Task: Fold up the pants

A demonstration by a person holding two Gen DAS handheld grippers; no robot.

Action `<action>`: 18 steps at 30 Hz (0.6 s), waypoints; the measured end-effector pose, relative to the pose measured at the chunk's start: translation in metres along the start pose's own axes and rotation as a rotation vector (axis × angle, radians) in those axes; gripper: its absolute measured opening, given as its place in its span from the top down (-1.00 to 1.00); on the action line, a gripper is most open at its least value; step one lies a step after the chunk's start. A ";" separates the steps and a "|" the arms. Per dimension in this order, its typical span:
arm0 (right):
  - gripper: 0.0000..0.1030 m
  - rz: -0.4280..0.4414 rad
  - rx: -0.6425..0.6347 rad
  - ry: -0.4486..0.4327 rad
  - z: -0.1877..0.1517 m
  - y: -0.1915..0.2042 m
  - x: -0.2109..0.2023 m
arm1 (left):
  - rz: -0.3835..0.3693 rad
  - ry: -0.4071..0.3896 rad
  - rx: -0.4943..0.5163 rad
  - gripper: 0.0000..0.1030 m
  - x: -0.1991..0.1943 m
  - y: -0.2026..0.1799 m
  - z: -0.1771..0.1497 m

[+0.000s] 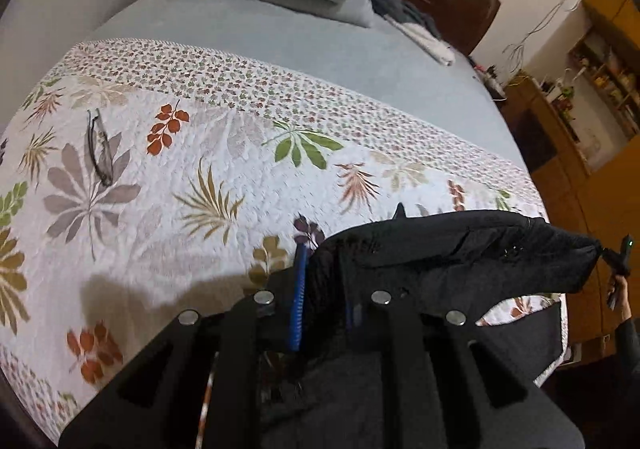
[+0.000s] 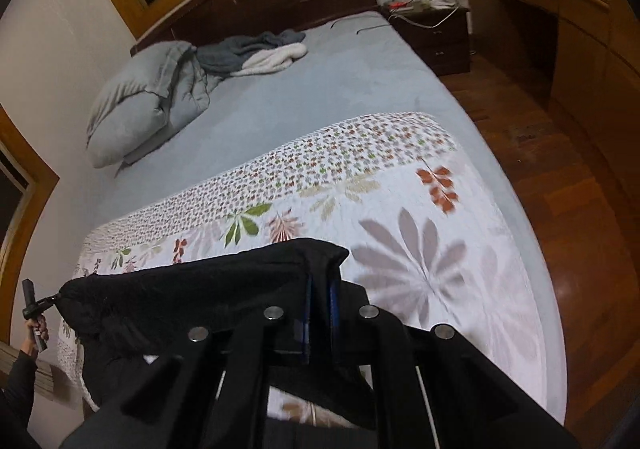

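Black pants [image 1: 460, 249] hang stretched between my two grippers above the near edge of the floral quilt [image 1: 168, 177]. My left gripper [image 1: 320, 289] is shut on one end of the top edge, cloth bunched between its blue-padded fingers [image 1: 299, 301]. My right gripper [image 2: 322, 309] is shut on the other end of the pants [image 2: 192, 297]. Each view shows the other gripper far off at the opposite end: the right one in the left wrist view [image 1: 616, 261], the left one in the right wrist view [image 2: 34, 309]. The rest of the pants drops below the bed edge, out of sight.
The quilt [image 2: 400, 249] covers the near half of a bed with a pale blue sheet [image 2: 300, 89]. A pair of glasses [image 1: 98, 147] lies on the quilt. A folded grey duvet [image 2: 140, 101] and towels lie by the dark headboard. Wooden floor [image 2: 560, 189] and cabinets lie beside the bed.
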State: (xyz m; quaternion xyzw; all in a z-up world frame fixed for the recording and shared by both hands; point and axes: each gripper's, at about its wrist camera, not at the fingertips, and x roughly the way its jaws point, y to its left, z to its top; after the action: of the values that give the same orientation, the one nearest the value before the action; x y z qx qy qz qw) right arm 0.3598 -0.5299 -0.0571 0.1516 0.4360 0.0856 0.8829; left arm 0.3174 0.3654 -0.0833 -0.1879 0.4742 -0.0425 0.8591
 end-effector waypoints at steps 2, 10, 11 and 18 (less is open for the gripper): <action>0.87 -0.007 0.000 -0.013 -0.022 -0.001 -0.019 | -0.011 -0.013 0.003 0.73 -0.014 -0.001 -0.014; 0.87 -0.042 0.045 -0.076 -0.127 -0.015 -0.073 | -0.021 -0.031 -0.008 0.74 -0.052 0.004 -0.092; 0.87 -0.042 0.051 -0.084 -0.136 -0.016 -0.076 | -0.020 -0.030 -0.017 0.74 -0.056 0.007 -0.106; 0.86 -0.048 0.036 -0.135 -0.204 -0.007 -0.099 | -0.037 -0.008 -0.122 0.74 -0.057 0.038 -0.190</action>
State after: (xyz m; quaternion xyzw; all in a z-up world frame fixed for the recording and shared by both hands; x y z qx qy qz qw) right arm 0.1372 -0.5247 -0.1029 0.1624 0.3806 0.0464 0.9092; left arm 0.1246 0.3617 -0.1428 -0.2488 0.4687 -0.0286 0.8471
